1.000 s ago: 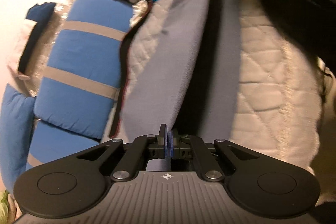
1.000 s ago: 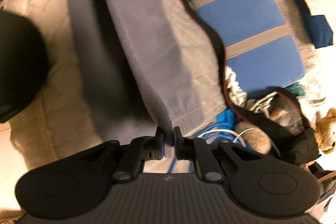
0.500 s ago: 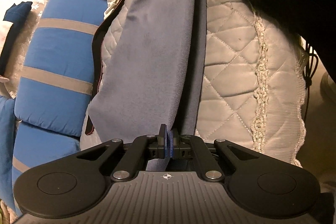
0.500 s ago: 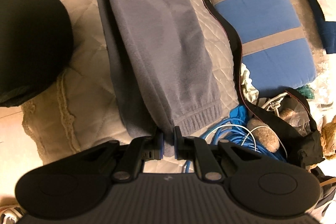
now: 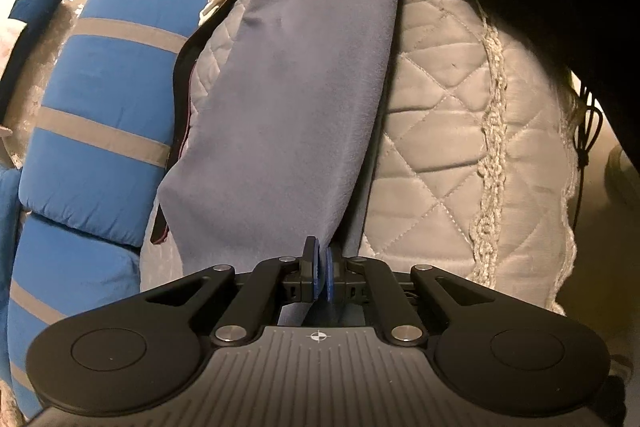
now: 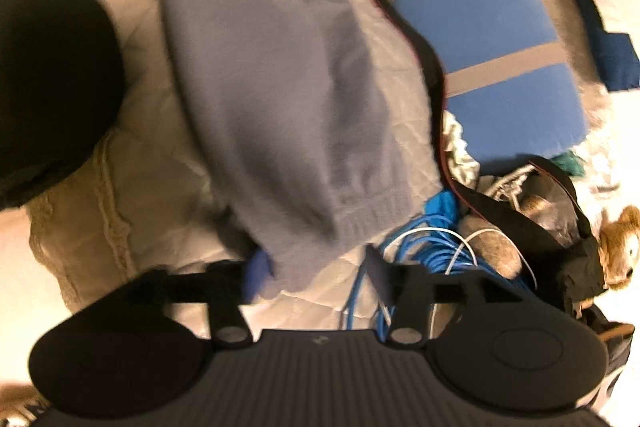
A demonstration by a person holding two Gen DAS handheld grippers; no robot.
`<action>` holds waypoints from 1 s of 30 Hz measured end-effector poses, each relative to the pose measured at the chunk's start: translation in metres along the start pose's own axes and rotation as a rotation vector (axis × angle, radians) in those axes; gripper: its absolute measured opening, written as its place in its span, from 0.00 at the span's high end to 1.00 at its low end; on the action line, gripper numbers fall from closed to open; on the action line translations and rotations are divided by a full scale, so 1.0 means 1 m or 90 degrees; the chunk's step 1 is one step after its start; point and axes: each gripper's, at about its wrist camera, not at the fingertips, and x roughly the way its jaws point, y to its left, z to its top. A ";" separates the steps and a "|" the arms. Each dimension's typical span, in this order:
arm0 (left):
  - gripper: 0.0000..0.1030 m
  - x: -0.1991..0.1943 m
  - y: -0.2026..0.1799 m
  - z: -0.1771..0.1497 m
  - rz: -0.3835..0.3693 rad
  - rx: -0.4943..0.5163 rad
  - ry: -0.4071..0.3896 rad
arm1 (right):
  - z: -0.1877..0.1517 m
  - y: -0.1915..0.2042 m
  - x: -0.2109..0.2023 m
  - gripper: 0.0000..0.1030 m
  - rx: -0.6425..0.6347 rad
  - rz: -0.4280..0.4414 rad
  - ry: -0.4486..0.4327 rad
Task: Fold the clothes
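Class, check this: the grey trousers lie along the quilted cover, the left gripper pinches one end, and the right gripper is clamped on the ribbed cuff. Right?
Not quite. The right wrist view shows the right gripper open, its jaws just spread off the cuff. The left gripper does pinch the grey trousers on the quilted cover.

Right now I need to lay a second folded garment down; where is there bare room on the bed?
Bare quilt lies between the grey sweatpants and the lace trim. The other side is crowded: black strap, blue striped cushion. Beyond the ribbed cuff, blue cable, black bag and teddy bear pile up.
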 end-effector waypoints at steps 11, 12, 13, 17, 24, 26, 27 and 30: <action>0.94 0.005 0.000 -0.004 0.020 0.008 0.002 | 0.006 -0.028 -0.023 0.18 0.147 0.080 -0.036; 0.94 0.005 0.001 -0.004 0.019 0.006 0.002 | 0.008 -0.033 -0.024 0.18 0.182 0.095 -0.047; 0.94 0.005 0.001 -0.004 0.019 0.006 0.003 | 0.012 -0.040 -0.026 0.18 0.225 0.105 -0.066; 0.94 0.005 -0.001 -0.002 0.025 0.014 0.005 | 0.032 -0.072 -0.019 0.19 0.387 0.126 -0.130; 0.94 0.004 0.002 -0.003 0.026 -0.005 0.002 | 0.090 -0.097 0.049 0.24 0.437 0.129 -0.151; 0.94 0.003 0.004 -0.004 0.027 -0.013 0.002 | 0.103 -0.103 0.072 0.25 0.436 0.153 -0.140; 0.94 0.002 0.006 -0.004 0.028 -0.018 0.000 | 0.109 -0.106 0.084 0.28 0.435 0.166 -0.134; 0.94 0.001 0.010 -0.005 0.030 -0.034 -0.005 | 0.114 -0.120 0.113 0.78 0.453 0.222 -0.110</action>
